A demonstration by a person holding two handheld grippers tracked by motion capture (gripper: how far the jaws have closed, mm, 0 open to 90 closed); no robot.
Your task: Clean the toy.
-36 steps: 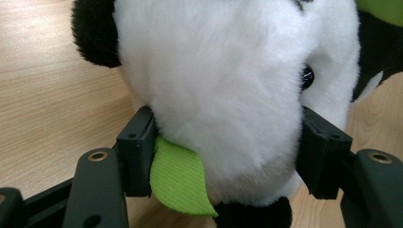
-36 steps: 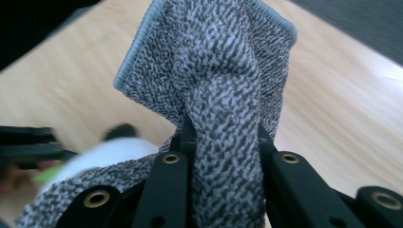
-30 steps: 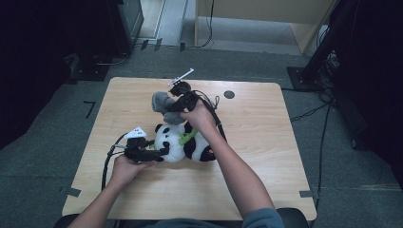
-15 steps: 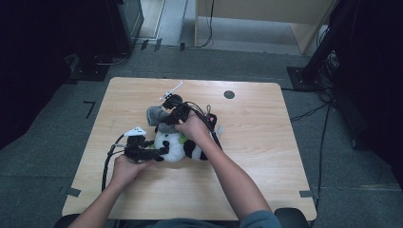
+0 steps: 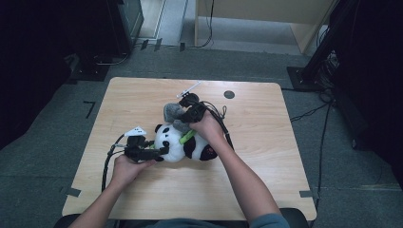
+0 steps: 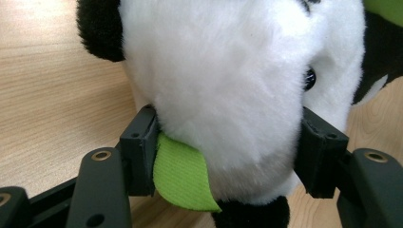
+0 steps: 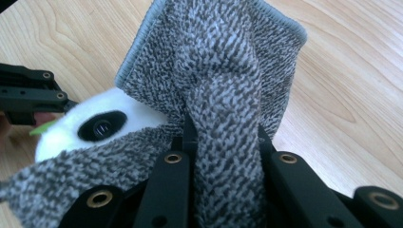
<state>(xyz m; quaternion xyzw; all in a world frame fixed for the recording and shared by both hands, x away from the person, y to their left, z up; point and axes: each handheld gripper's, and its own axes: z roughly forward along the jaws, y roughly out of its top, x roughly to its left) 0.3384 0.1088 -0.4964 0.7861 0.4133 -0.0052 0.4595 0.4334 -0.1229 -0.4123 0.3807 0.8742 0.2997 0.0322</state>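
Clamping black-and-white plush panda toy's (image 6: pixel 228 95) head, left gripper (image 6: pixel 228 156) steadies it on wooden table (image 5: pixel 266 166); right gripper (image 7: pixel 221 137) pinches grey speckled terry cloth (image 7: pixel 223 71) against panda's face.

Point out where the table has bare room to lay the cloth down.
Bare wood lies along the table's far left edge, over the whole right side past the dark round mark, and along the near edge between the forearms. The middle is crowded: the panda, clamped by the left gripper, and the cloth in the right gripper above it.
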